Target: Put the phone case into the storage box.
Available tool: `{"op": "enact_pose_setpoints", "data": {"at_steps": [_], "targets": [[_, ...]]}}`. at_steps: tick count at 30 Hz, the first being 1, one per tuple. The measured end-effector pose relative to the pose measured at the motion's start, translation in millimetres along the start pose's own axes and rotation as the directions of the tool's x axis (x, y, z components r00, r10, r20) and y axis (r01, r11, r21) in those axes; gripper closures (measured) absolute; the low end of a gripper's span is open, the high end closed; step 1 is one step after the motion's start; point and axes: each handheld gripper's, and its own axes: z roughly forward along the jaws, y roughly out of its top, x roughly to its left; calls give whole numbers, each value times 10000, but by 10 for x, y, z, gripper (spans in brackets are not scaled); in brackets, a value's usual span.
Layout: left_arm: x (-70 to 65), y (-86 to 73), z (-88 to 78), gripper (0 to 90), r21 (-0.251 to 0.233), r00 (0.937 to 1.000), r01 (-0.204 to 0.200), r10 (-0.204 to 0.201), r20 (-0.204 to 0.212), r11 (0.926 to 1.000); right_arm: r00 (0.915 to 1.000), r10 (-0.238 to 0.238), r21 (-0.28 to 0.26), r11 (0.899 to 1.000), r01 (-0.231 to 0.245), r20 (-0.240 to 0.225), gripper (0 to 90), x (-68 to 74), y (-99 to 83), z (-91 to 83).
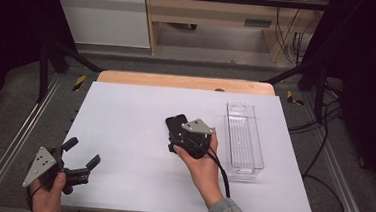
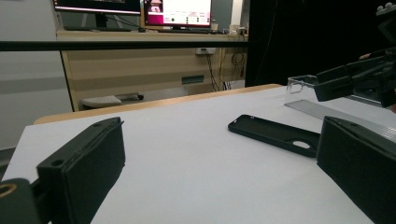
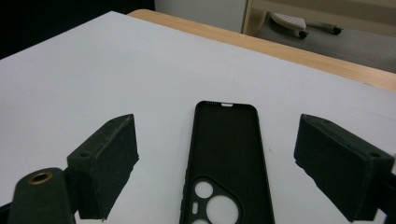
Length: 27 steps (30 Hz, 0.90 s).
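Right now your right gripper [image 1: 177, 138] hangs over the black phone case [image 3: 226, 163], which lies flat on the white table [image 1: 124, 131] a little right of centre, just left of the clear plastic tray [image 1: 244, 137]. Its jaws are spread wide with nothing pressed between them; in the right gripper view they stand to either side of the case without touching it, the camera-cutout end of the case nearest you and the plain end pointing away toward the far edge.

That is the relation to mind: the case's long axis runs near to far, straight along the line your right gripper looks, so the jaws already bracket its two long edges. To my eye a squeeze across the narrow width would need little more than lowering, no turning of the wrist.

Your left gripper [image 1: 79, 161] sits at the near left corner of the table, well apart from the case, jaws also released and empty. The right hand [image 1: 202, 164] is plainly the nearer one.
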Motion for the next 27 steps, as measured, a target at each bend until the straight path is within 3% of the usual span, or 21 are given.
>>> {"op": "enact_pose_setpoints", "data": {"at_steps": [5, 8, 14, 18, 19, 20, 23, 27], "targets": [[-2, 0, 4, 13, 23, 10000, -38, 38, 27, 10000, 9998, 151, 220, 9996, -153, 116, 160, -33, -28, 43], [-5, 0, 6, 13, 36, 10000, -53, 53, 40, 10000, 9998, 142, 438, 9989, -148, 134, 218, -58, -40, 81], [-5, 0, 6, 13, 41, 10000, -62, 62, 35, 10000, 9995, -48, 685, 9976, 68, -299, 506, -71, -77, 150], [-7, 1, 6, 13, 38, 10000, -69, 69, 34, 10000, 9984, -160, 925, 9955, 210, -545, 652, -71, -121, 198], [-6, 1, 6, 13, 40, 10000, -74, 74, 36, 10000, 9974, -338, 1113, 9930, 407, -634, 730, -73, -156, 229], [-6, 2, 6, 13, 36, 10000, -74, 74, 36, 10000, 9974, -338, 1113, 9930, 407, -634, 730, -73, -156, 229], [-4, 2, 6, 13, 35, 10000, -76, 76, 45, 10000, 9963, -348, 1452, 9883, 459, -786, 841, -74, -242, 283], [-6, 1, 8, 13, 40, 10000, -70, 70, 50, 10000, 9964, -301, 1640, 9855, 429, -798, 887, -79, -296, 311]]}}
